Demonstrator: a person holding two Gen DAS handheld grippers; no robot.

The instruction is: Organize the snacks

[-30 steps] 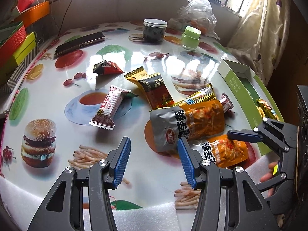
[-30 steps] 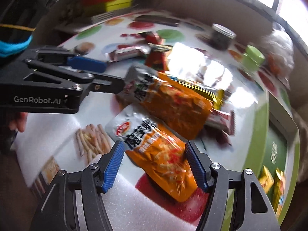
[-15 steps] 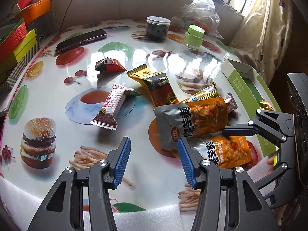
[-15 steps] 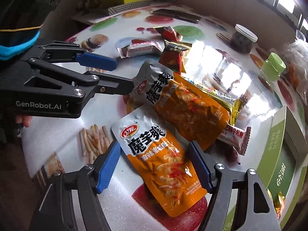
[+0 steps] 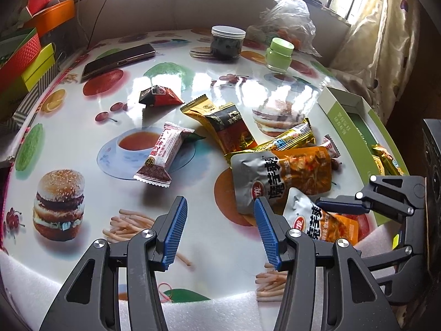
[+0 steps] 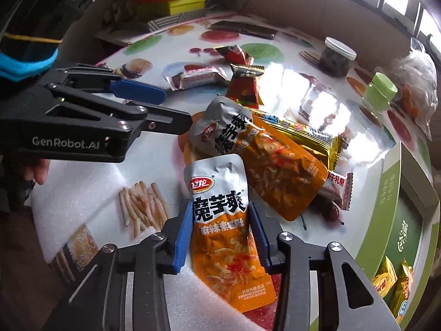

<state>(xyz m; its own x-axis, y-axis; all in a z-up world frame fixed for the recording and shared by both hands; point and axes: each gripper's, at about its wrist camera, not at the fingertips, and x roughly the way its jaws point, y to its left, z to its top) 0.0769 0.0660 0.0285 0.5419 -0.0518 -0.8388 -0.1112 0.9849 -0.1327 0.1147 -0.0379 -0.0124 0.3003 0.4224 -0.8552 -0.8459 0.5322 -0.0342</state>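
Several snack packets lie on the printed table. My right gripper [image 6: 220,231] is shut on the near orange-and-silver pouch [image 6: 223,220], its blue pads pressing both side edges; the pouch also shows in the left wrist view [image 5: 322,223]. A second, larger orange pouch [image 6: 275,165] lies just beyond it, also seen in the left wrist view [image 5: 284,176]. My left gripper [image 5: 220,231] is open and empty, above the table left of the pouches. A pink-and-brown bar [image 5: 162,154], a gold-and-black packet [image 5: 220,124] and a red triangular packet [image 5: 160,96] lie further out.
A green open box [image 5: 355,127] with small yellow packets [image 6: 391,278] stands at the right table edge. A dark jar [image 5: 227,42], a green-lidded jar [image 5: 279,55], a plastic bag [image 5: 289,13] and a phone [image 5: 118,60] sit at the back. Coloured boxes [image 5: 24,52] are stacked left.
My right gripper has closed from wide open onto the near orange pouch. The left gripper stayed open and drifted slightly.
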